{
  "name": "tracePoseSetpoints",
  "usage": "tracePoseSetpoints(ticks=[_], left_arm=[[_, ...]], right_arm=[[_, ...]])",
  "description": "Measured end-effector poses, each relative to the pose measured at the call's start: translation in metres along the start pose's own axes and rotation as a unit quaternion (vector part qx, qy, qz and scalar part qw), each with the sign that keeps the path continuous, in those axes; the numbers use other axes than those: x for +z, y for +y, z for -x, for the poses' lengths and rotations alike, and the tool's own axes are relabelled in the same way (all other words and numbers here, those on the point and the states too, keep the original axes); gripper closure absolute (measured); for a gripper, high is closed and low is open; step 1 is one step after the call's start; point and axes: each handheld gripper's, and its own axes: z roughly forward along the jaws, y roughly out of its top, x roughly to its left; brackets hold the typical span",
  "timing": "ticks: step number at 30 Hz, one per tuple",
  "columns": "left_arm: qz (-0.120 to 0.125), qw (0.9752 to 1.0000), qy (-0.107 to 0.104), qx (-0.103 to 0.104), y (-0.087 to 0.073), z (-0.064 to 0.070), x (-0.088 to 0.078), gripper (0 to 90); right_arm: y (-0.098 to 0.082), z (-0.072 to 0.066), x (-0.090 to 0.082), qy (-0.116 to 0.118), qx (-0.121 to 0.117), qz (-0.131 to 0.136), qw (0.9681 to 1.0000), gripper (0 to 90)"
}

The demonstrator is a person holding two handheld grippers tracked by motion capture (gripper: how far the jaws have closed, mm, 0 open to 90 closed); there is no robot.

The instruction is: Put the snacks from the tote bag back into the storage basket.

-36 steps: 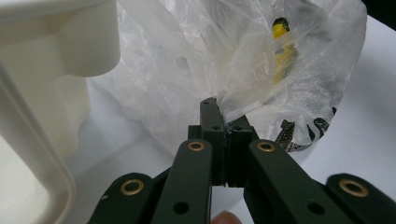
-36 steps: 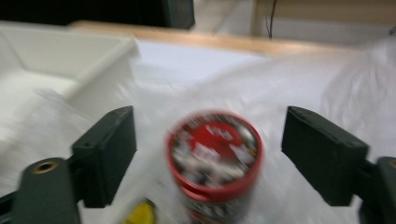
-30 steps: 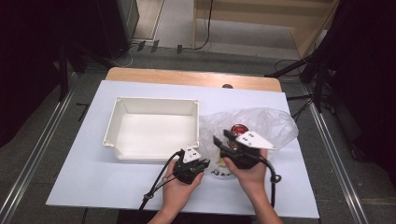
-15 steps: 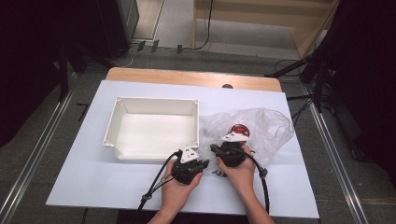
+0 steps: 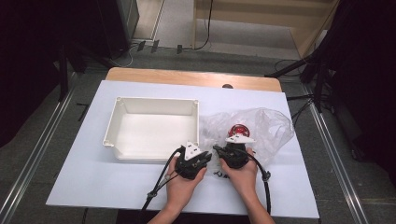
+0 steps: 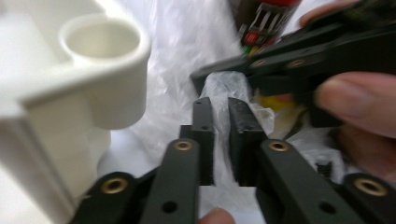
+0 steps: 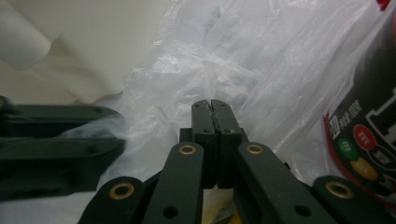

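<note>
L tongs (image 5: 201,157) sit at the near centre of the worktop (image 5: 84,172), just right of the white bin's (image 5: 152,126) near-right corner; in the left gripper view the two black jaws stand a narrow gap apart w/ clear plastic film between them, so they look to be pinching a fold of the bag, though the grip isn't fully tight. R tongs (image 5: 223,154) are just beside them to the right; in the right gripper view (image 7: 211,106) the jaws are pressed together, a thin edge of film apparently caught at the tips – can't tell for sure. The plastic bag (image 5: 266,128) lies crumpled on the right half of the worktop, w/ a red-capped can (image 5: 237,129) inside, just far of the R tongs. Step in hand, as I judge it: both tongs gripping the bag's near-left mouth to open it. Next move prob. calls for drawing the two grips apart, L toward the bin, R toward the can, w/o letting film slip. Both hands low on the worktop, forearms coming in from the near edge, wrists angled inward so the tongs nearly meet, cables trailing back near.
</note>
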Motion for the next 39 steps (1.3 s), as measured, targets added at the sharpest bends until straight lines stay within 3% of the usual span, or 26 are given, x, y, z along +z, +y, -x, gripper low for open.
tracePoseSetpoints(ticks=[3, 6, 10, 12, 16, 18, 23, 31, 39], left_arm=[[-0.025, 0.9997, 0.006, 0.005, 0.001, 0.0, 0.005, 90.0], [-0.038, 0.9993, 0.006, -0.002, 0.002, -0.001, 0.007, 90.0], [-0.037, 0.9993, 0.007, 0.0, 0.001, 0.0, 0.007, 90.0], [-0.037, 0.9993, 0.006, -0.001, 0.001, 0.0, 0.007, 90.0], [-0.036, 0.9993, 0.002, -0.002, 0.001, -0.001, 0.007, 90.0], [-0.038, 0.9993, 0.001, -0.002, 0.001, -0.001, 0.007, 90.0], [-0.039, 0.9992, 0.001, -0.001, 0.001, -0.001, 0.008, 90.0], [-0.04, 0.9992, 0.001, 0.002, 0.001, 0.0, 0.007, 90.0], [-0.04, 0.9992, 0.0, 0.002, 0.001, 0.0, 0.008, 90.0]], right_arm=[[-0.001, -0.001, -0.004, 0.004, -0.011, 0.007, 0.9999, 86.9], [-0.001, -0.001, -0.02, -0.005, -0.018, 0.049, 0.9986, 79.3], [0.007, 0.004, -0.056, -0.003, -0.021, 0.12, 0.9925, 74.0], [0.012, 0.01, -0.072, -0.006, -0.025, 0.143, 0.9894, 69.4], [0.017, 0.02, -0.088, -0.065, -0.025, 0.167, 0.9835, 38.3], [0.018, 0.028, -0.087, -0.072, -0.016, 0.156, 0.9849, 25.8], [0.013, 0.045, -0.077, -0.087, 0.007, 0.133, 0.9873, 18.7], [0.007, 0.05, -0.059, -0.085, 0.001, 0.102, 0.9911, 16.8], [0.007, 0.052, -0.044, -0.095, 0.014, 0.085, 0.9917, 18.0]])
